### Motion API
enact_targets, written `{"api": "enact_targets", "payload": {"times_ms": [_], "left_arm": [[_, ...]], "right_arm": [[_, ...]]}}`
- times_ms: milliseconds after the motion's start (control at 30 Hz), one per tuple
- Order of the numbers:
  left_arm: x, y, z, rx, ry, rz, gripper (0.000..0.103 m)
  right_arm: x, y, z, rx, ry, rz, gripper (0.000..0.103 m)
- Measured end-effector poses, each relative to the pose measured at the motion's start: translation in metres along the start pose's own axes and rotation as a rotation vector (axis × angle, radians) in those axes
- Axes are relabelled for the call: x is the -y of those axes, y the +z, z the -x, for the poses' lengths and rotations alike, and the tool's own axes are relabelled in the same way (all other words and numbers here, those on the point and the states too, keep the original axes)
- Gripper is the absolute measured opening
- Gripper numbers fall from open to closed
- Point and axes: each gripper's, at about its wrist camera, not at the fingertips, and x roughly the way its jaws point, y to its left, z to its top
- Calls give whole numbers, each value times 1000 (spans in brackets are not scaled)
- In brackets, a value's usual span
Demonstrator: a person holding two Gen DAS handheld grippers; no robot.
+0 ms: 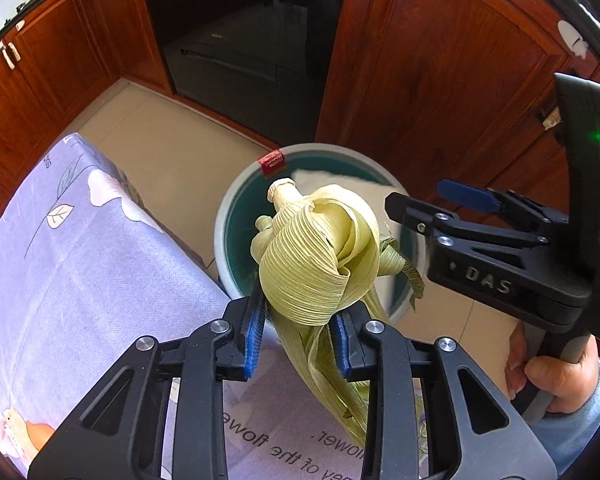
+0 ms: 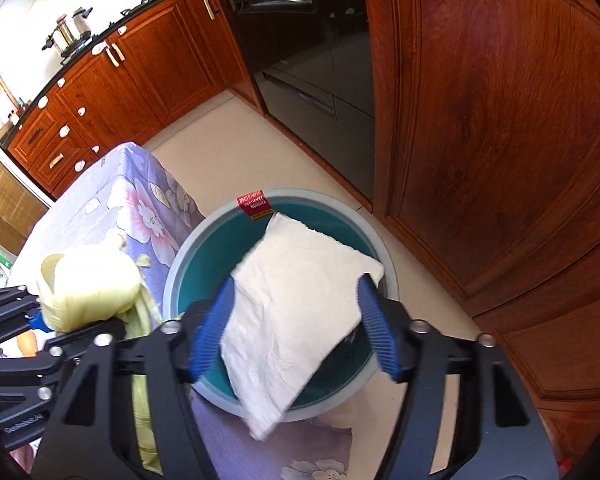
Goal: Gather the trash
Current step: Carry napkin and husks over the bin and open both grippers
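Right wrist: right gripper fingers wide, tissue over bin | left gripper fingers narrow, pinching husk | step: dropping trash | next: open left over bin

Bin sits on the floor just right of the cloth-covered table — cabinets and oven far behind. Paper sheet is between the right gripper's spread jaws, above the bin's mouth. Corn husk in the left gripper — at the bin's near-left rim.
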Motion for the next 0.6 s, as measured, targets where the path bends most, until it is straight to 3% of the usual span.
{"api": "enact_targets", "payload": {"times_ms": [267, 333, 400, 433, 600], "left_arm": [[5, 7, -14, -20, 11, -14, 32], [8, 8, -18, -34, 22, -15, 41], [9, 9, -16, -19, 48, -23, 64], [9, 9, -12, 0, 69, -28, 68], [2, 7, 0, 18, 78, -9, 71]], "right_arm": [[4, -3, 15, 29, -18, -34, 83], [6, -2, 16, 29, -15, -44, 83], [7, -1, 18, 27, -14, -48, 83], [7, -1, 18, 25, -16, -47, 83], [3, 0, 23, 25, -16, -39, 87]]}}
